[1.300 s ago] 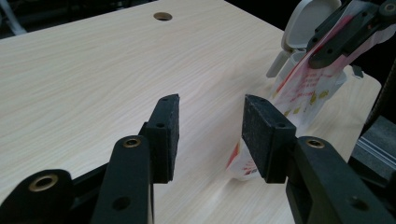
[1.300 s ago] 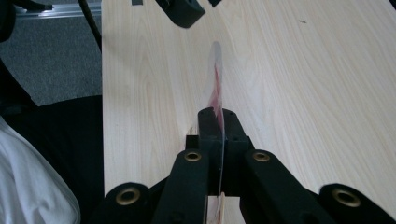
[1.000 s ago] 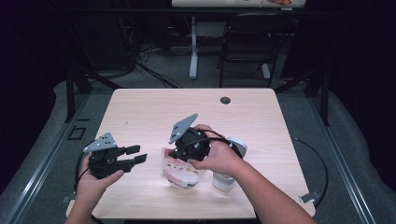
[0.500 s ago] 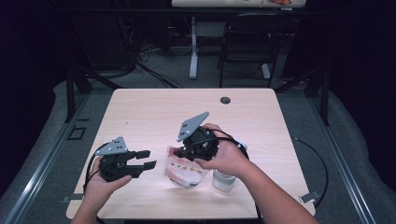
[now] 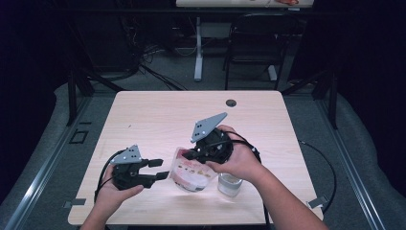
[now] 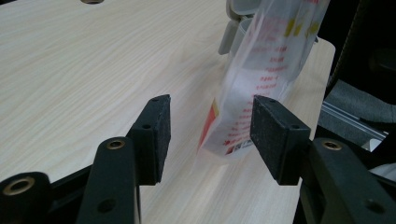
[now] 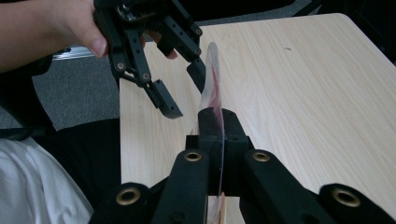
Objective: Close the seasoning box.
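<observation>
The right gripper (image 5: pixel 191 155) has its jaws clamped tight on the top edge of a clear plastic pouch with red and yellow print (image 5: pixel 191 173), holding it so that its bottom rests on or hangs just above the pale wooden table (image 5: pixel 158 115). Pinching the thin seal this way probably keeps the pouch steady and presents its free side to the other hand. The left gripper (image 5: pixel 160 171) comes in low from the left; its jaws have just been opening and now stand wide, with the pouch's lower corner (image 6: pixel 224 135) between the pads but not pressed. It looks set to take a second hold, perhaps to pull the pouch open. A small clear lidded container (image 5: pixel 230 183) stands just beside the pouch, under the right hand.
</observation>
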`<state>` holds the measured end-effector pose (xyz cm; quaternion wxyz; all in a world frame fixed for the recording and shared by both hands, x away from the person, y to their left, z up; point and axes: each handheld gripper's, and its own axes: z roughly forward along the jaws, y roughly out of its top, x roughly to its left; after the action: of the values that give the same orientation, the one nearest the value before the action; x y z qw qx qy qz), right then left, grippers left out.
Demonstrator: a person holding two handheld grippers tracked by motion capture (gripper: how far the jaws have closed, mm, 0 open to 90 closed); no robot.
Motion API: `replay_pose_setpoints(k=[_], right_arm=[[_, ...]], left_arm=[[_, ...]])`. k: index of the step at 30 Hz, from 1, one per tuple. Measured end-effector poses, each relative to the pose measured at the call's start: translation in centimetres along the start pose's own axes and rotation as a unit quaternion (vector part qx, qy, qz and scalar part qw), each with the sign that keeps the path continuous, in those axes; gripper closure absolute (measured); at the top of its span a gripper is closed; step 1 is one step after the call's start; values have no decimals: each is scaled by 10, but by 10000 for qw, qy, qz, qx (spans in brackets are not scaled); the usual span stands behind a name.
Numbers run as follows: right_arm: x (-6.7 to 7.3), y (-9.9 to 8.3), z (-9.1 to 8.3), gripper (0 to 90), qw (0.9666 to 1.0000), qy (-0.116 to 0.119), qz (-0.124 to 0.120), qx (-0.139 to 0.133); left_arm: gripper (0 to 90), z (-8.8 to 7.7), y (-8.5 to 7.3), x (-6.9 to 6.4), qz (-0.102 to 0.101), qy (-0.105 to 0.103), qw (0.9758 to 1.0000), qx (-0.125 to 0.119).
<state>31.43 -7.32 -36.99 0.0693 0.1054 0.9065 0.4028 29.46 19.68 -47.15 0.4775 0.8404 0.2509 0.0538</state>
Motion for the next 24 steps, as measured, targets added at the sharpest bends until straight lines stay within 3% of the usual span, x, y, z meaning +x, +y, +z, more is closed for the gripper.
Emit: replay_pose_setpoints(k=[10, 24], right_arm=[[-1, 3, -7, 899, 10000, 11, -43, -65], [2, 9, -15, 899, 9998, 57, -92, -177]], left_arm=[[464, 18, -6, -2, 111, -243, 9996, 56], [445, 37, -10, -9, 268, -377, 9987, 221]])
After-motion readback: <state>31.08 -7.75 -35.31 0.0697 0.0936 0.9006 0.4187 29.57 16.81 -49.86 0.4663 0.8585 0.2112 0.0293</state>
